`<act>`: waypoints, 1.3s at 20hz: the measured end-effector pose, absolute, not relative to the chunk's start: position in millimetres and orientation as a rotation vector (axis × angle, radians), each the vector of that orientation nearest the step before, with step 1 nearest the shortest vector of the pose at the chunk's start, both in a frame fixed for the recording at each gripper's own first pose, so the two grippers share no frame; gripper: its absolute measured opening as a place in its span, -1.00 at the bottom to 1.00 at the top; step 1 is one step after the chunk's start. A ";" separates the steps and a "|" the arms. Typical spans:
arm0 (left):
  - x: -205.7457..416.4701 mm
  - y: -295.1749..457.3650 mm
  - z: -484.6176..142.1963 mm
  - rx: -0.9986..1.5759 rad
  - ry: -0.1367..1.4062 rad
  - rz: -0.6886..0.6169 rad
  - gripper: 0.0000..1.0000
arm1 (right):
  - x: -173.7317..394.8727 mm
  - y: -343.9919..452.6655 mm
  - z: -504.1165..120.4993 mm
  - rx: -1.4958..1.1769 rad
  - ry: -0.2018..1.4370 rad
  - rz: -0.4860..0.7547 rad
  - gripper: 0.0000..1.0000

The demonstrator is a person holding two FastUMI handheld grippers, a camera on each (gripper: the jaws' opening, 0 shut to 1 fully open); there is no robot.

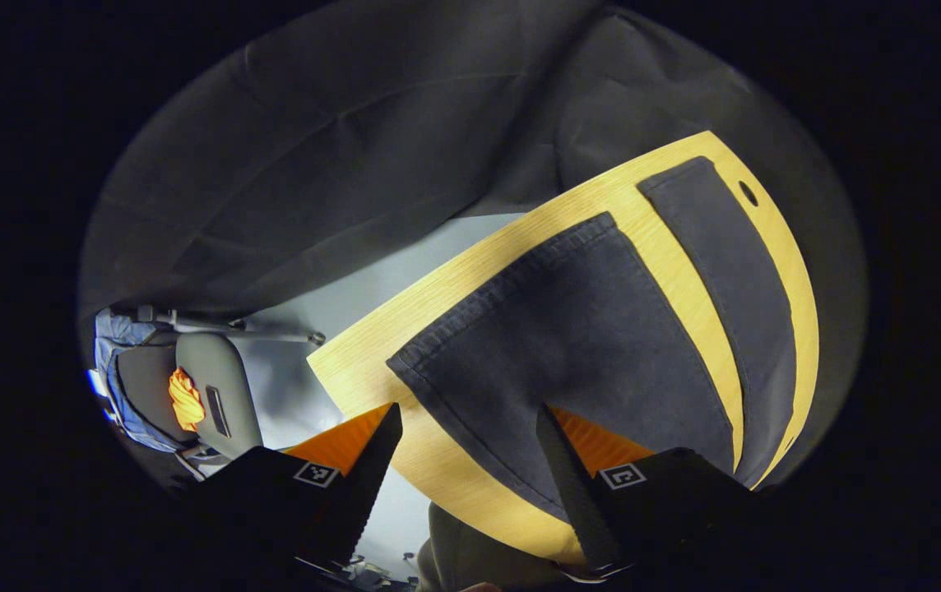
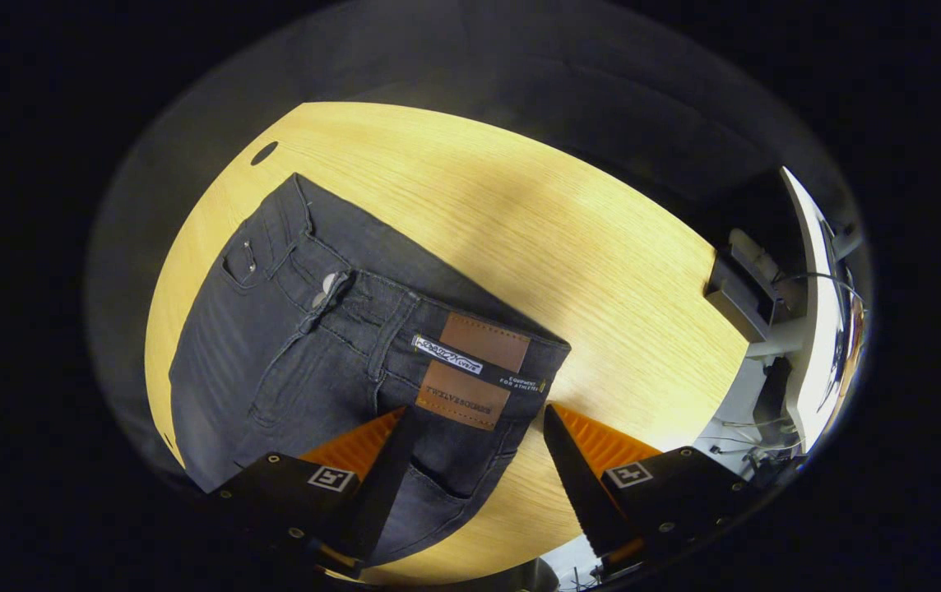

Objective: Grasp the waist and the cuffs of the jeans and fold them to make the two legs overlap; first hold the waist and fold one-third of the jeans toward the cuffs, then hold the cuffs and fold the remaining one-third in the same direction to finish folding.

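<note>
My left jaws [image 1: 468, 415] stood spread, holding nothing. One finger hung over the grey floor [image 1: 372, 304] just off the corner of the wooden surface [image 1: 668, 263]; the other hung over the near leg [image 1: 569, 345] of the jeans. That leg lay flat on the surface, its stitched cuff [image 1: 503, 292] running across the wood beside the corner. The other leg [image 1: 734, 279] lay alongside it, apart from it, with a strip of bare wood showing between the two. Near that second leg's end there was a small dark hole [image 1: 748, 193] in the surface. Off to the side, on the floor, stood a grey chair [image 1: 215, 386] with something orange [image 1: 185, 399] and a blue cloth [image 1: 121, 333] on it.

My right jaws [image 2: 477, 415] were spread too, and empty. They hovered over the waist end of the jeans [image 2: 289, 345], which lay flat on the surface [image 2: 561, 230]. Between my fingers, and just past the tips, sat the brown patch [image 2: 475, 370] on the waistband, with the back pocket [image 2: 438, 485] lower down between the fingers. One finger hung above the dark cloth, the other above bare wood just beside the waistband's corner. Farther along the waistband I could see the button [image 2: 328, 282] and a front pocket [image 2: 242, 259]. Past the far edge of the surface were grey boxes [image 2: 738, 300] and cables [image 2: 808, 279] against a white stand [image 2: 816, 329].
</note>
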State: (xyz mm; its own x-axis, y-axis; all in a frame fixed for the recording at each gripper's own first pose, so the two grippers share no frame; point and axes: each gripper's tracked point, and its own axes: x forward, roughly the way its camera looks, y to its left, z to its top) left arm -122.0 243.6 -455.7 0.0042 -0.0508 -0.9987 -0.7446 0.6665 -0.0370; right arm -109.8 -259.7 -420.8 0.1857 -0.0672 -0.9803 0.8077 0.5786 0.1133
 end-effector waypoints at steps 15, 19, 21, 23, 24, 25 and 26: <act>-78.5 240.2 -479.8 -0.756 1.383 0.570 -0.97 | -91.4 -249.4 -416.8 0.824 1.191 -0.695 -0.14; -53.0 236.6 -465.5 -0.853 1.235 0.472 -0.98 | -86.7 -241.1 -413.4 1.057 1.077 -0.624 -0.71; -35.3 236.5 -441.7 -0.897 1.156 0.420 -0.97 | -87.2 -241.3 -394.4 1.110 0.983 -0.588 -0.71; -31.8 239.0 -420.8 -0.910 1.116 0.390 -0.98 | -85.2 -243.8 -385.4 1.131 0.916 -0.577 -0.72; -29.6 239.1 -417.3 -0.924 1.101 0.386 -0.98 | -83.7 -243.9 -379.3 1.134 0.889 -0.575 -0.72; -24.4 241.4 -412.3 -0.940 1.082 0.377 -0.98 | -83.4 -244.5 -375.4 1.136 0.879 -0.576 -0.72; -19.4 244.8 -408.9 -0.952 1.057 0.379 -0.99 | -81.8 -242.0 -370.9 1.157 0.862 -0.560 -0.72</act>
State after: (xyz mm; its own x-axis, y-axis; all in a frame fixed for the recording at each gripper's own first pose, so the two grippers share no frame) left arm -19.4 244.8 -408.9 0.4756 -0.1621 -0.8646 -0.6746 0.5636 -0.4767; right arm -81.8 -242.0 -370.9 0.5692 0.0447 -0.8210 0.7686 0.3257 0.5506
